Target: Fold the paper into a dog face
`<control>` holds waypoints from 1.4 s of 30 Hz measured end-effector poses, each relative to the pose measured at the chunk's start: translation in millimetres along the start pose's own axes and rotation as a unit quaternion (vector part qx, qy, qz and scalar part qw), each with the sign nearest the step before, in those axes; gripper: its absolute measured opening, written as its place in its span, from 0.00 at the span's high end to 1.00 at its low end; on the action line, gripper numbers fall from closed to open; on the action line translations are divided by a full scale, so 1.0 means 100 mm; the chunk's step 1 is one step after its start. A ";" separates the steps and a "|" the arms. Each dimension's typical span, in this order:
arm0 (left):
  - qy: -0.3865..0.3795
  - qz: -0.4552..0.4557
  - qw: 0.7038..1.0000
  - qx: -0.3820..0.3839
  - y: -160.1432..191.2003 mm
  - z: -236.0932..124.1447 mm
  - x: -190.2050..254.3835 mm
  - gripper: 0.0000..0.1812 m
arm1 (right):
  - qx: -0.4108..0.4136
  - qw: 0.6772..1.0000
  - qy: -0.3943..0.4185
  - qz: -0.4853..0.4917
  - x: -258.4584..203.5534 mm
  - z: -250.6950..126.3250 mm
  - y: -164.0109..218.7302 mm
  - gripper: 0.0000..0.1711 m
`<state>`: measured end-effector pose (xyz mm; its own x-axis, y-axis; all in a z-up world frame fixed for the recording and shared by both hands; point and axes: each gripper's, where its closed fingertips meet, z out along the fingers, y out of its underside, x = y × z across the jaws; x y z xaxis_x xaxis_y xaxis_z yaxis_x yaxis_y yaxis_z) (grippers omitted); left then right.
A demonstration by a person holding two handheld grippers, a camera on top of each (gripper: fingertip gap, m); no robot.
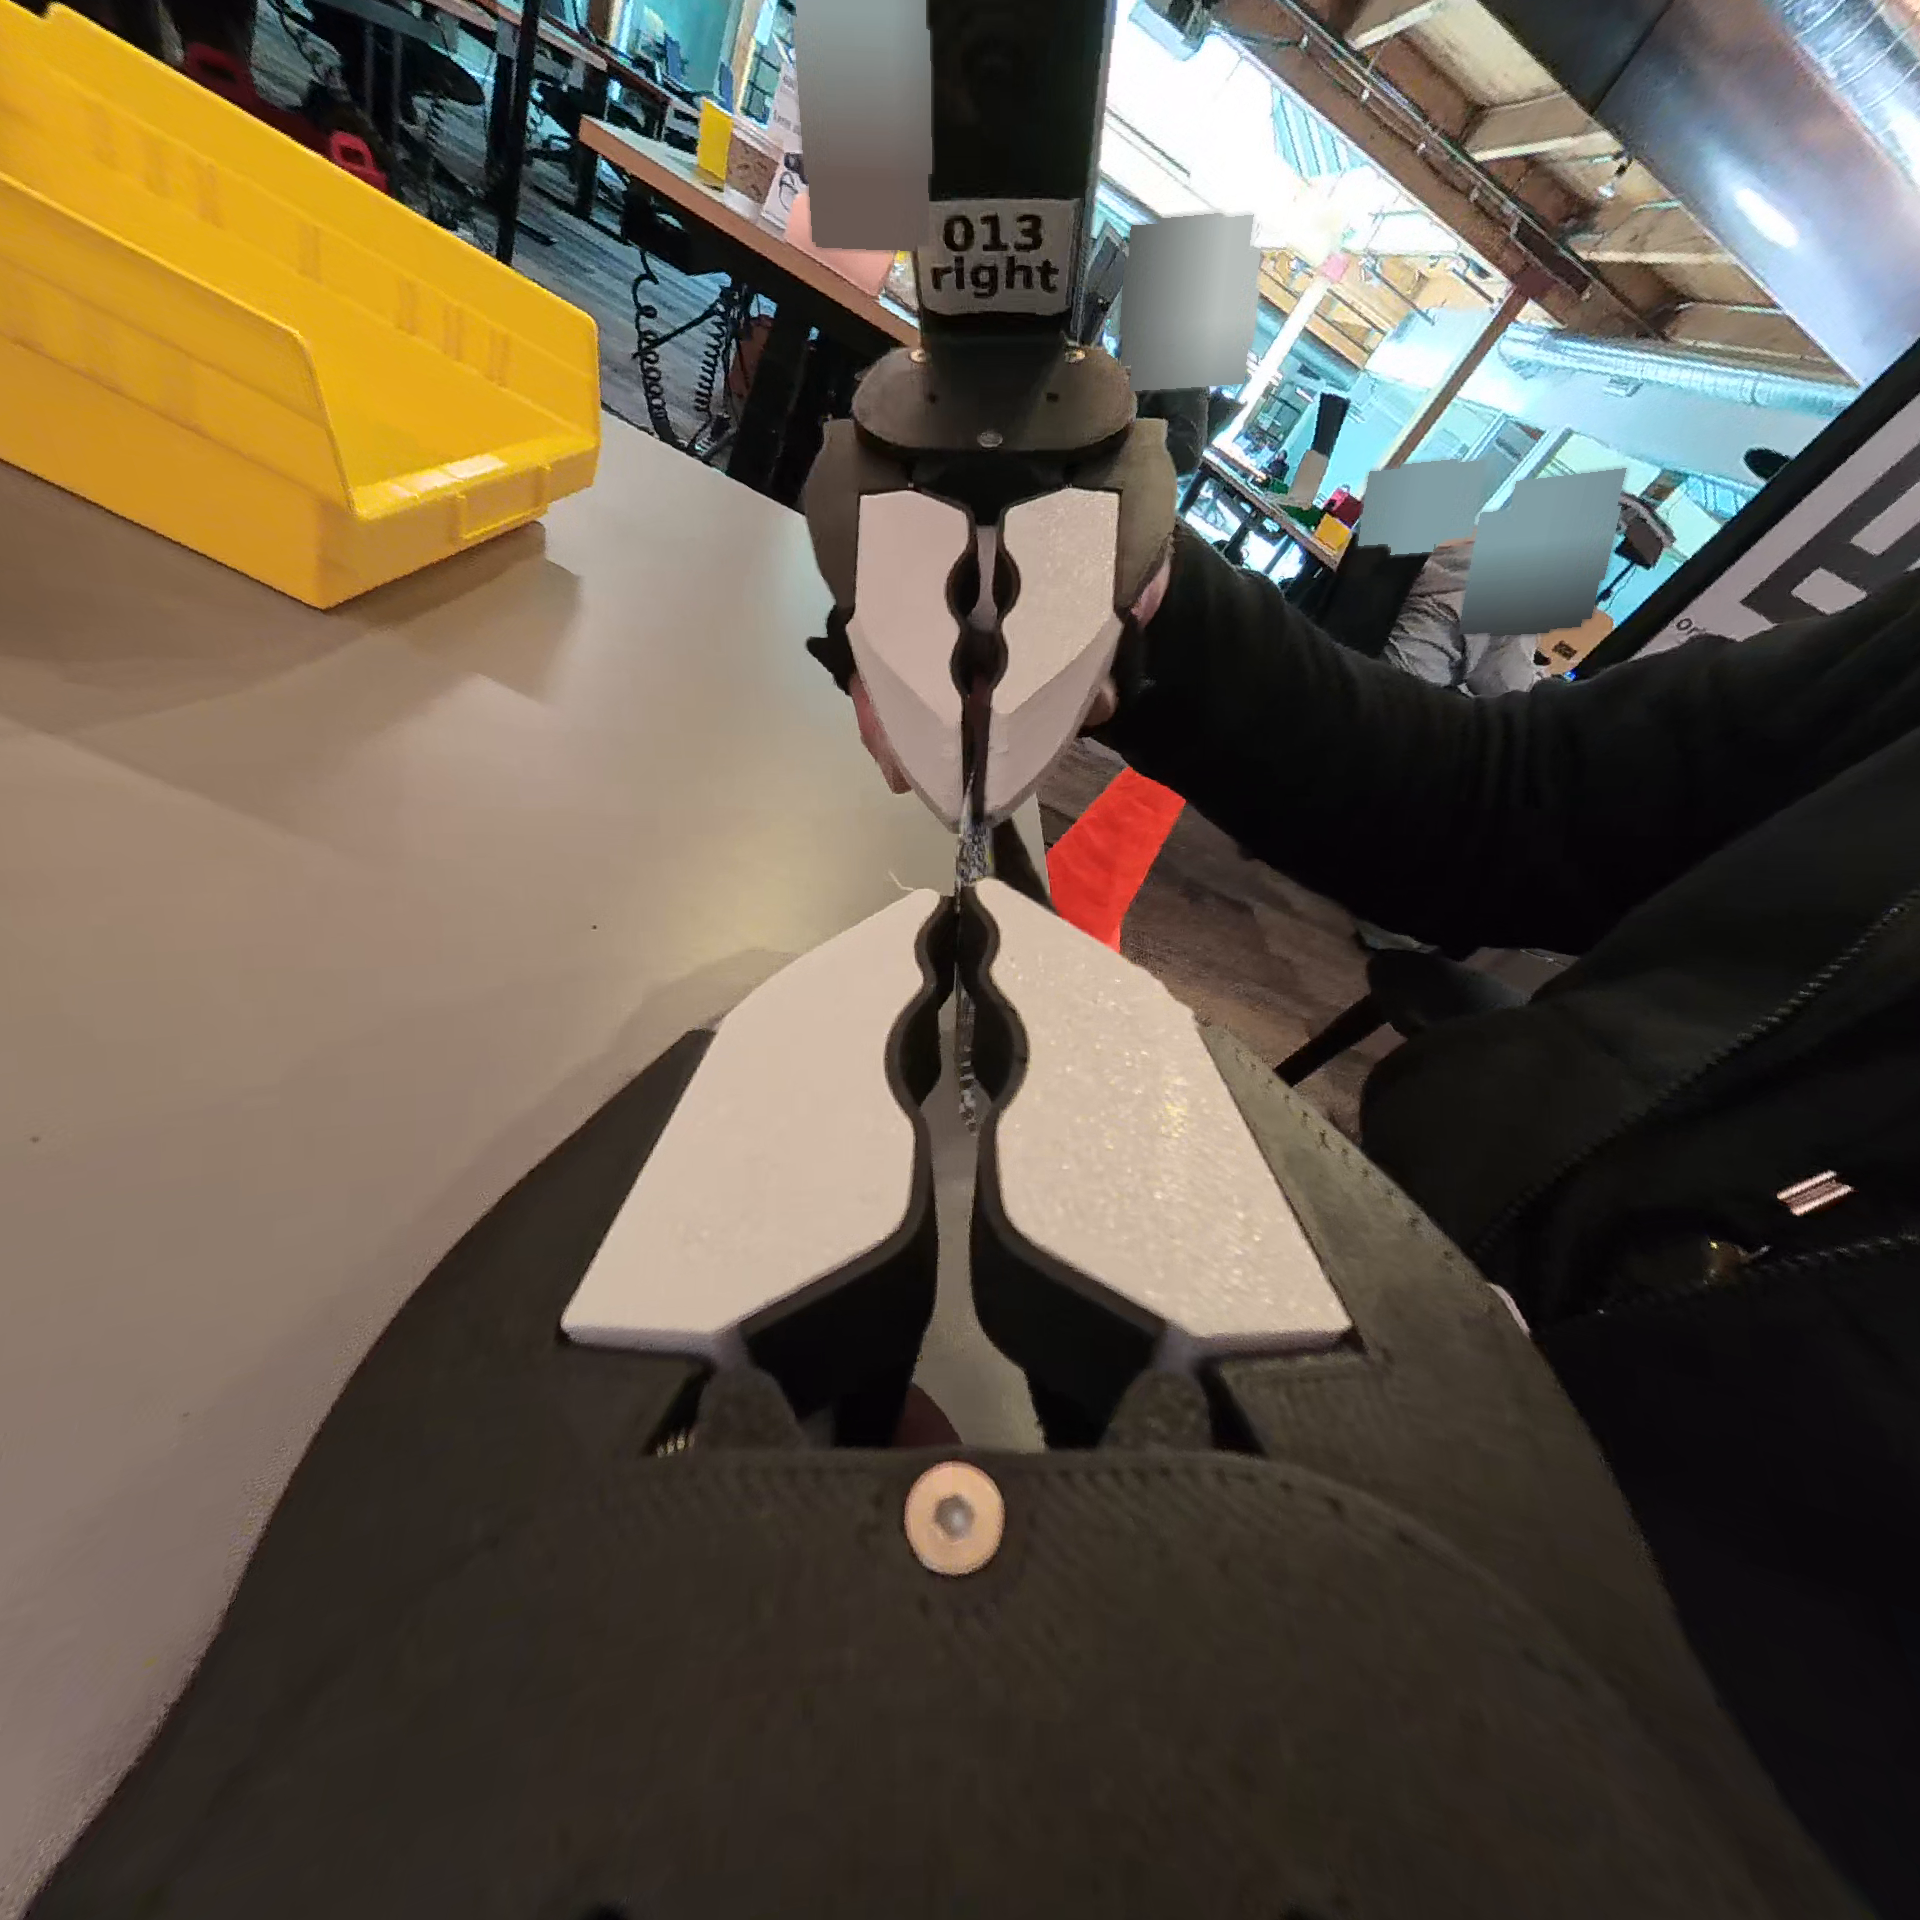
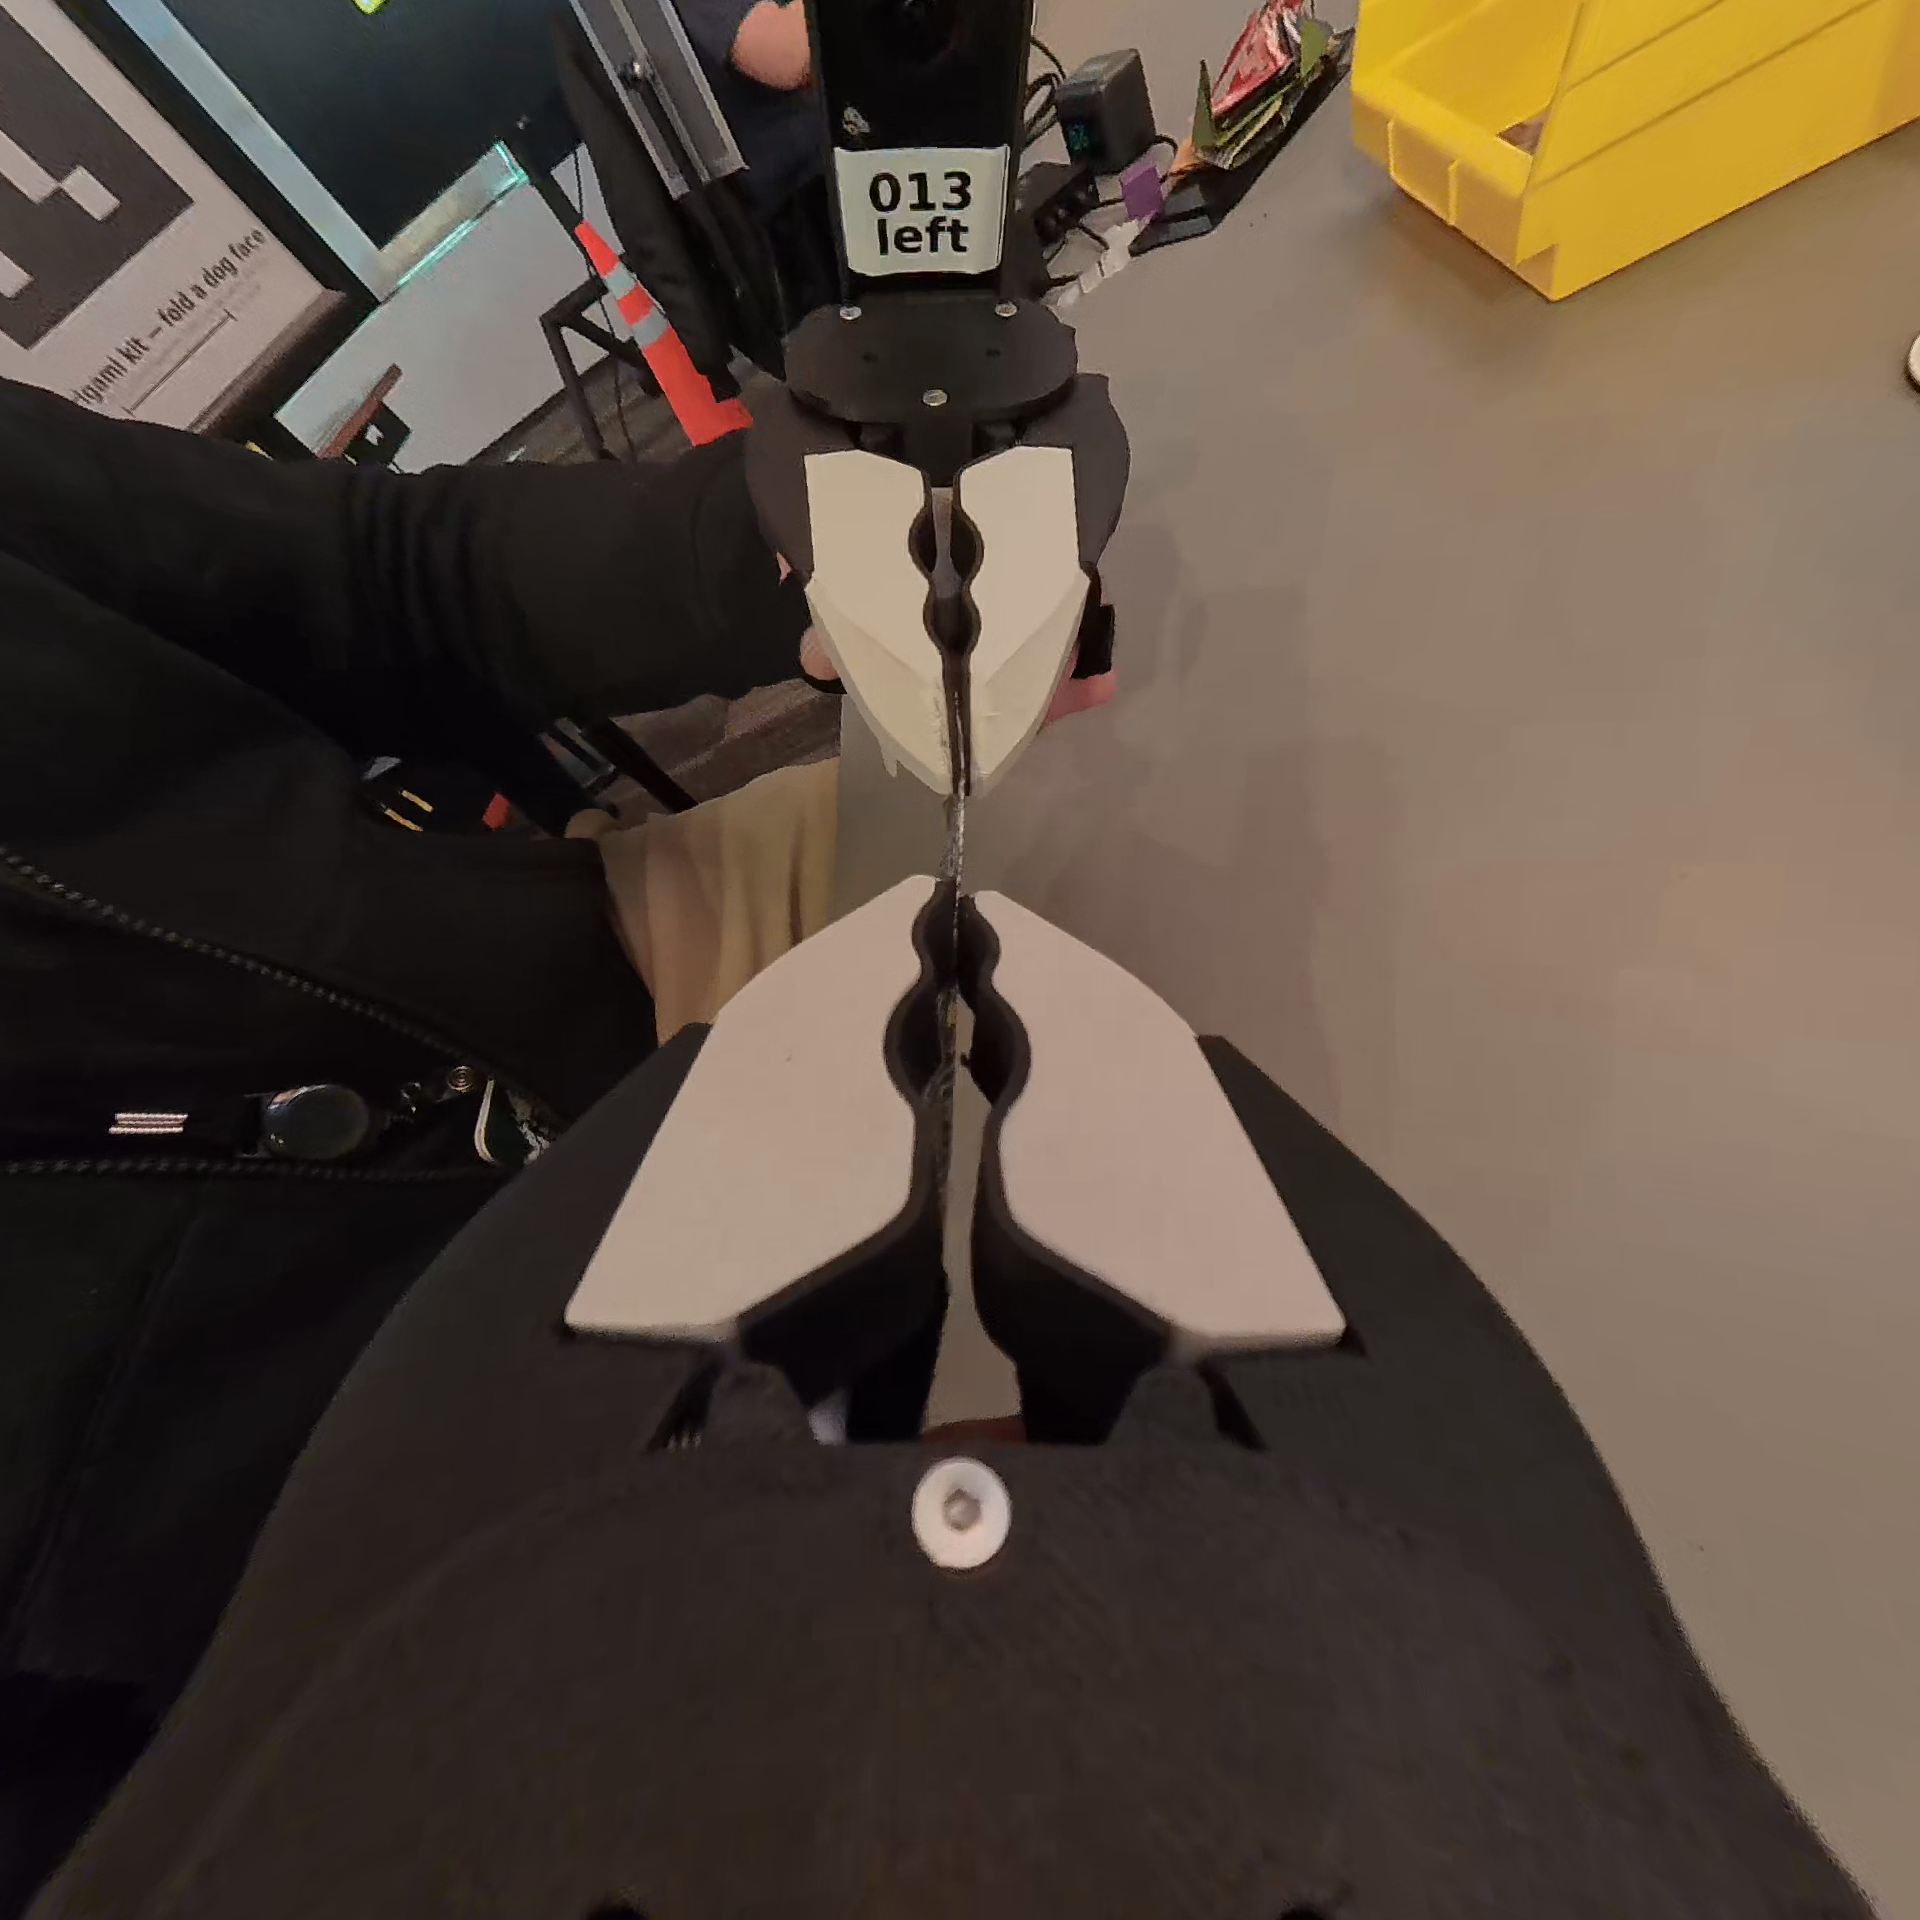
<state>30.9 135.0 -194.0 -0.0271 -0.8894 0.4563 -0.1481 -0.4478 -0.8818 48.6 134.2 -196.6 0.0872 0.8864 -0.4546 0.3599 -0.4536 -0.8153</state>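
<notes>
A grey worktop (image 1: pixel 312 935) carries a yellow bin (image 1: pixel 260 343) at its far left. Beyond it stand long workbenches (image 1: pixel 727 218) under a timber ceiling (image 1: pixel 1455 125) with silver ducting, bright daylight likely from windows. An orange cone (image 2: pixel 655 332) stands on the dark floor.

The grippers' fingers (image 1: pixel 790 1132) are matt white plastic, faintly grainy and sparkling on one side; their black bodies (image 1: pixel 935 1714) show a fine ribbed, printed texture, with a shiny metal screw (image 1: pixel 954 1519). The table (image 1: pixel 312 935) is smooth, matt grey. The bin (image 1: pixel 312 416) is glossy yellow plastic. The paper (image 1: pixel 971 857), seen edge-on, looks thin and patterned.
</notes>
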 end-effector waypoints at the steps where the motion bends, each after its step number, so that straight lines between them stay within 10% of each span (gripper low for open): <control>1: 0.002 -0.010 1.000 0.005 -0.01 -0.01 -0.01 1.00 | 0.003 1.000 0.001 0.001 0.00 -0.02 0.00 0.99; 6: 0.027 -0.051 0.997 0.044 -0.09 -0.07 -0.01 1.00 | -0.010 1.000 0.020 0.005 0.10 -0.22 0.09 0.87; 11: 0.036 -0.064 0.996 0.059 -0.12 -0.06 -0.01 0.99 | -0.008 1.000 0.024 0.000 0.12 -0.22 0.12 1.00; 19: 0.067 -0.082 0.990 0.092 -0.09 -0.06 0.00 0.72 | 0.117 0.992 -0.001 0.055 0.13 -0.32 -0.19 1.00; 27: 0.024 -0.060 0.993 0.096 -0.06 0.17 0.01 1.00 | 0.158 0.985 -0.008 0.074 0.11 -0.24 -0.25 1.00; 42: 0.012 -0.059 0.990 0.128 -0.21 0.01 -0.04 1.00 | 0.156 0.986 0.020 0.064 0.15 -0.29 -0.25 1.00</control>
<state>35.3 147.7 -176.9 -0.0487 -0.8287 0.5576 0.1041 -0.5595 -0.8223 68.0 161.8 -172.8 0.1516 0.8200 -0.5519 0.0417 -0.5631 -0.8253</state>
